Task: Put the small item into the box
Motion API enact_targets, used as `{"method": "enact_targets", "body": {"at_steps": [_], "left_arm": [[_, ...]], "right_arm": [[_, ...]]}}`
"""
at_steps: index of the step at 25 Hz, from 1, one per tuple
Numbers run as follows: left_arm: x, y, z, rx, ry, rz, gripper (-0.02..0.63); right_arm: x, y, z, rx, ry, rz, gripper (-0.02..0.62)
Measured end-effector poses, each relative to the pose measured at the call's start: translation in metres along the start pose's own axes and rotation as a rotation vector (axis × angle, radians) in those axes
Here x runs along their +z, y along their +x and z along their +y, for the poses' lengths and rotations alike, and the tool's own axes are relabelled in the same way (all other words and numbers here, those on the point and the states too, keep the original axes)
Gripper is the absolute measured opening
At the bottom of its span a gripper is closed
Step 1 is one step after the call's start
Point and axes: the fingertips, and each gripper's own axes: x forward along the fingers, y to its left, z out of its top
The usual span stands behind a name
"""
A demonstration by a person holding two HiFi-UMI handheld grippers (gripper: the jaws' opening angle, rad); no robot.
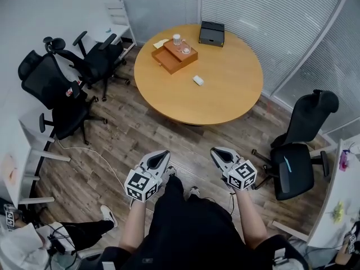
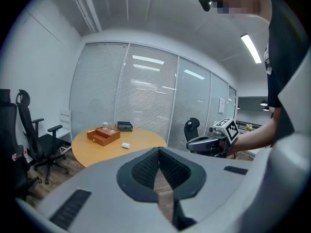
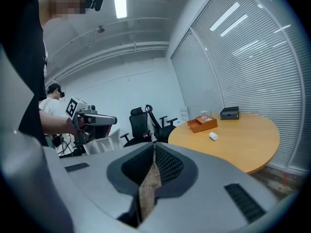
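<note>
A small white item (image 1: 198, 80) lies near the middle of the round wooden table (image 1: 230, 94). Behind it stands an orange-brown wooden box (image 1: 174, 55) with a glass (image 1: 177, 39) on it. Both grippers hover over the floor, well short of the table. My left gripper (image 1: 162, 155) and right gripper (image 1: 218, 152) are shut with nothing held. The left gripper view shows its jaws (image 2: 158, 152) closed, the item (image 2: 126, 145) and box (image 2: 103, 135) far ahead. In the right gripper view the jaws (image 3: 154, 152) meet too, with the item (image 3: 213, 136) and box (image 3: 202, 124) at a distance.
A black case (image 1: 211, 34) sits at the table's far edge. Two black office chairs (image 1: 56, 89) stand left of the table, another (image 1: 298, 151) to the right. A person (image 1: 34, 238) sits at the lower left. Glass walls with blinds close the room behind.
</note>
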Motion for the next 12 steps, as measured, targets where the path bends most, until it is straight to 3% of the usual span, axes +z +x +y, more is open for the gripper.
{"method": "enact_targets", "body": {"at_steps": [12], "left_arm": [[0.006, 0.009, 0.069, -0.008, -0.033, 0.004, 0.006]], "right_arm": [[-0.003, 0.064, -0.006, 0.019, -0.011, 0.088, 0.011]]}}
